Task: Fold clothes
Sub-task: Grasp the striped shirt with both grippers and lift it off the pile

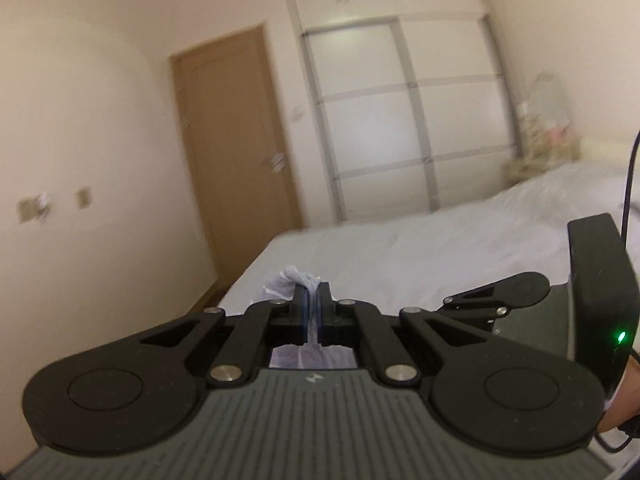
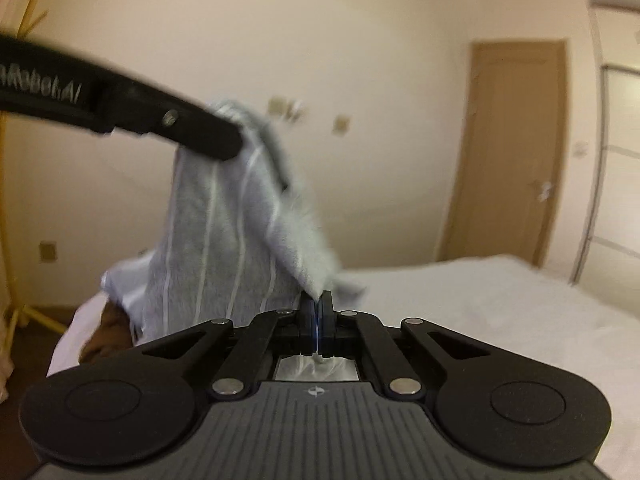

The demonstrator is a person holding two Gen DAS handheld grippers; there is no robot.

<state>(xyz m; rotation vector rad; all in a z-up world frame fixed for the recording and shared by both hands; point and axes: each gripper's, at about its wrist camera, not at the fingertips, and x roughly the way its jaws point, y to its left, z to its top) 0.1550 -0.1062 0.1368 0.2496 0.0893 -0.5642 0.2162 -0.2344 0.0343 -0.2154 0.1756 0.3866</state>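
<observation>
two tongs (image 1: pixel 311 286) (image 2: pixel 317 298), soft striped cloth (image 2: pixel 224 232)

A white bed (image 1: pixel 420 256) fills the near right of the room. Beyond it, on the far wall, stands a white sliding-door wardrobe (image 1: pixel 404 120), with a brown wooden door (image 1: pixel 232 136) to its left. Small switch plates (image 1: pixel 30 208) sit on the cream left wall.
</observation>
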